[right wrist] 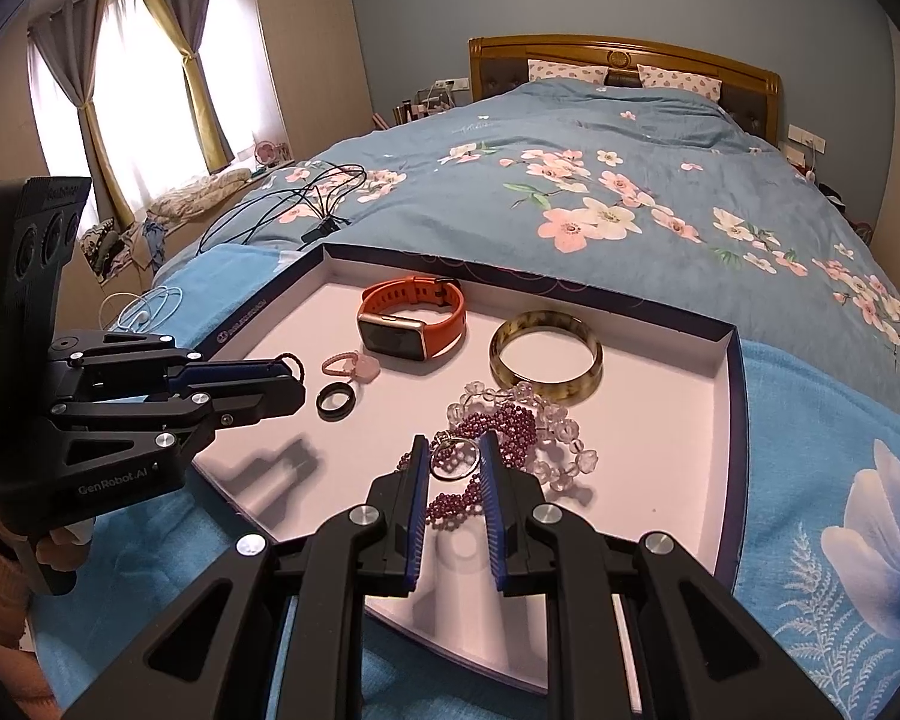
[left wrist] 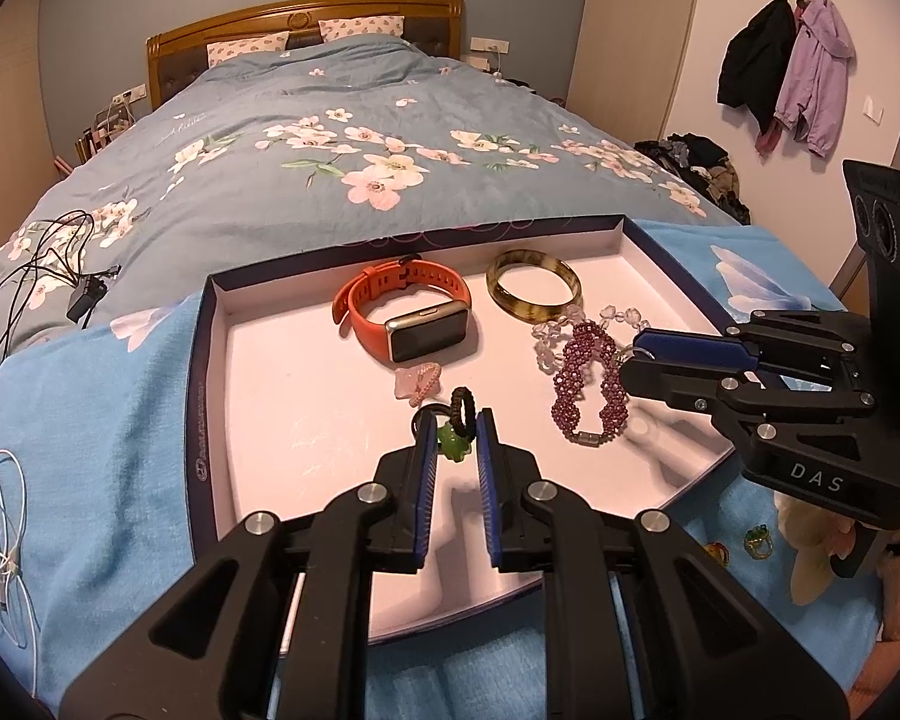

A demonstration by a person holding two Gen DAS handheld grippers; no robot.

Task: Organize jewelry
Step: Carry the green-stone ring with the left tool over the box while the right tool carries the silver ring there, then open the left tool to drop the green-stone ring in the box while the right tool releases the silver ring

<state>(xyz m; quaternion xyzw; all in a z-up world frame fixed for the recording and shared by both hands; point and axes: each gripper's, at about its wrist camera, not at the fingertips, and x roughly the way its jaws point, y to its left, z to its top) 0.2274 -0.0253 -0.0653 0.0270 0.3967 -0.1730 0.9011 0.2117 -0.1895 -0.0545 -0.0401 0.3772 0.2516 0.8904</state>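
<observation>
Jewelry mostly in tray [left wrist: 210,360] on bed; two pieces mid-transfer.
Left tool [left wrist: 456,438] narrow on green charm with black cord [left wrist: 457,441], right tool [right wrist: 455,459] narrow on silver ring [right wrist: 453,461], both over tray. Watch [left wrist: 411,315], bangle [left wrist: 534,293], bead bracelets [left wrist: 588,384] placed; small rings [left wrist: 757,540] on blanket left.

Bed [left wrist: 330,192] — blanket [left wrist: 102,396], cables [left wrist: 36,264], tray [left wrist: 258,372].

Left tool [left wrist: 456,450] pinches a green charm [left wrist: 455,446] on its black cord over the tray [left wrist: 210,396]; orange watch [left wrist: 411,315] at twelve o'clock, purple bracelet [left wrist: 588,384] at two.
</observation>
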